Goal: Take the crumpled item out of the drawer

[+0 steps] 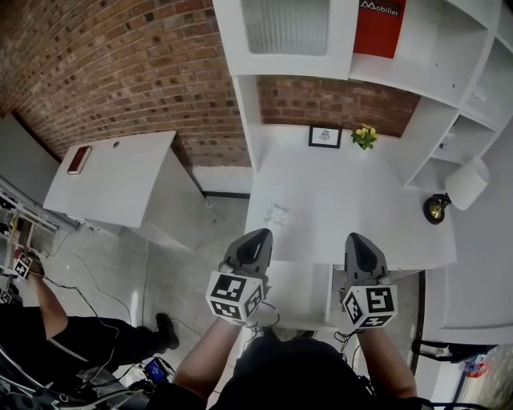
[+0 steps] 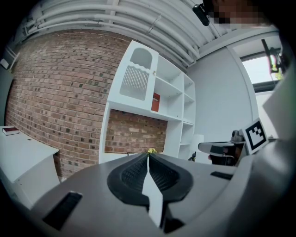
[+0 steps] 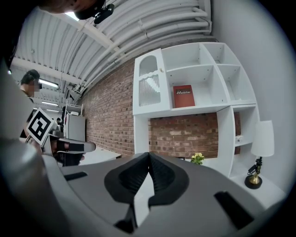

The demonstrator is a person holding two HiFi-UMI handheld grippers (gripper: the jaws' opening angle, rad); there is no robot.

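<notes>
Left gripper (image 2: 148,155): jaws pressed together, nothing between them. Right gripper (image 3: 148,154) the same. Both hang above the pulled-out drawer (image 1: 298,295) at the desk's (image 1: 353,200) front edge. The crumpled item (image 1: 278,215) lies on the desk near its left edge.

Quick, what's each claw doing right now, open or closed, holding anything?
Left claw: closed, holding nothing.
Right claw: closed, holding nothing.

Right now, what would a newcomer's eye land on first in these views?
The left gripper and right gripper, both shut and empty, hover side by side at the near edge of the white desk. Beyond them a small crumpled white item lies on the desktop, and a red book stands out on the shelf above.
</notes>
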